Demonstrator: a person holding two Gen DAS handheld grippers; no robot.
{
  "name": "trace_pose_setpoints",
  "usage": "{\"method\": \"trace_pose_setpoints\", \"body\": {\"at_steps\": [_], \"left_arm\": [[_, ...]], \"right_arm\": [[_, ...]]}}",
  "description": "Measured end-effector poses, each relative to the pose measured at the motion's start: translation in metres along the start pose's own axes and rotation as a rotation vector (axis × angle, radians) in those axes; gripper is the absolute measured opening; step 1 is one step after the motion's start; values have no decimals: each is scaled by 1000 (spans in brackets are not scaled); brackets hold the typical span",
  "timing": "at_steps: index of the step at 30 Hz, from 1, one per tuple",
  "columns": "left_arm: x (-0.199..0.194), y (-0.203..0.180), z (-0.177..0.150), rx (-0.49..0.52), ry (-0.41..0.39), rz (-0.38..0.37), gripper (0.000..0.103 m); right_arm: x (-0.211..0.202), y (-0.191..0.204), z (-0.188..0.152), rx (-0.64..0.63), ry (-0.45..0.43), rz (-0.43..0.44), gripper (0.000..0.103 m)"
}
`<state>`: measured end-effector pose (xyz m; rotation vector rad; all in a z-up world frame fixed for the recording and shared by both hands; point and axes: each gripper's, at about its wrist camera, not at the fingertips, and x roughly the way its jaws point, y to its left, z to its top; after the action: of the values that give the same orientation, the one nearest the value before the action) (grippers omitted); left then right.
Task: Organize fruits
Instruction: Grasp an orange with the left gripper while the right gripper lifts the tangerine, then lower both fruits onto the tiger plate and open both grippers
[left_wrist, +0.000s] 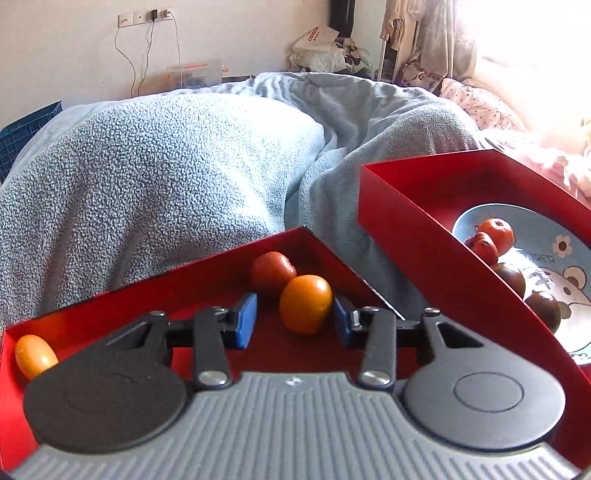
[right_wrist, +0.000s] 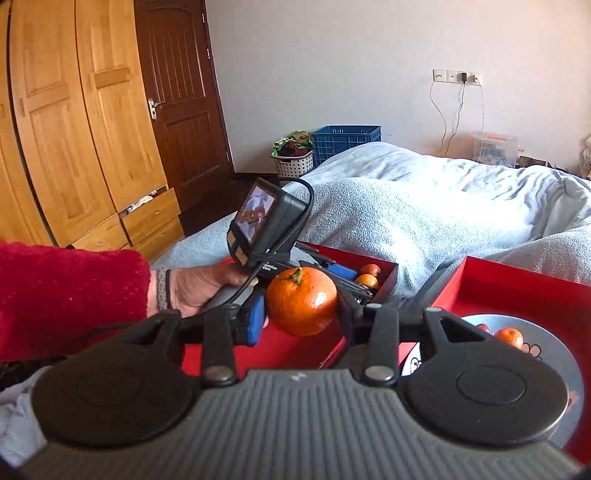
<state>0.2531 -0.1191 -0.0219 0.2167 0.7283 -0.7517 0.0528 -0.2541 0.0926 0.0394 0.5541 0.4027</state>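
Right claw (right_wrist: 302, 317) clamped on tangerine (right_wrist: 301, 301); left claw (left_wrist: 295, 319) part-open around orange (left_wrist: 306, 303), left pad clear.

1. The left wrist camera rides just behind the left gripper (left_wrist: 295, 321), tilted downward — close over a red tray (left_wrist: 110, 306) on the blue blanket (left_wrist: 166, 177), facing the wall with the sockets (left_wrist: 147, 16) and a bright window at the right.
2. The right wrist camera sits behind the right gripper (right_wrist: 303, 310), higher and further back, facing the wardrobe (right_wrist: 74, 110), the door (right_wrist: 181, 96) and that same wall.
3. Shared — both red trays, the plate (left_wrist: 554, 236) of fruit, the blanket, the blue crate (right_wrist: 347, 142), the sockets; the right view also catches the left hand (right_wrist: 195, 288).
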Motion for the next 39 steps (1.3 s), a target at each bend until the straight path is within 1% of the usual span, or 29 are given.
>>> {"method": "trace_pose_setpoints", "body": {"at_steps": [1,2,6,8,10,13,16,18,20,24,28,30,33,36,39], "left_arm": [[-1,-1,-1,7,-2,-2,45],[-4,-2,-2,10,0,-14,35],[-18,-8,-9,7,8,42,35],[-26,-9,-11,-6,19,99,35],[-39,-10,-9,-33,24,172,35],[-63,-16,-2,-36,5,252,35],[-85,-30,10,-26,-20,277,35],[-95,-42,20,-22,-29,278,35],[-103,-61,30,-4,-43,272,35],[-108,-104,45,28,-60,222,35],[-82,-149,55,38,-47,164,35],[-66,-165,54,29,-32,127,35],[-40,-185,45,19,11,78,35],[-23,-197,35,32,41,50,35],[-13,-197,29,36,77,27,36]], "right_arm": [[0,0,-1,0,1,-2,43],[0,0,-1,0,2,-5,43],[-1,1,-2,-1,-1,-19,43],[-4,2,-3,7,-1,-25,44],[-9,4,-4,10,-7,-30,43],[-20,4,-5,20,-20,-45,44],[-36,2,-7,32,-34,-67,44],[-47,-1,-11,38,-42,-86,44],[-58,-5,-15,41,-47,-117,44],[-75,-21,-30,51,-36,-194,44],[-77,-45,-45,29,12,-306,44],[-73,-65,-51,52,43,-346,44],[-63,-92,-56,74,90,-370,44],[-47,-110,-60,78,148,-356,44],[-29,-121,-62,73,193,-343,44]]}}
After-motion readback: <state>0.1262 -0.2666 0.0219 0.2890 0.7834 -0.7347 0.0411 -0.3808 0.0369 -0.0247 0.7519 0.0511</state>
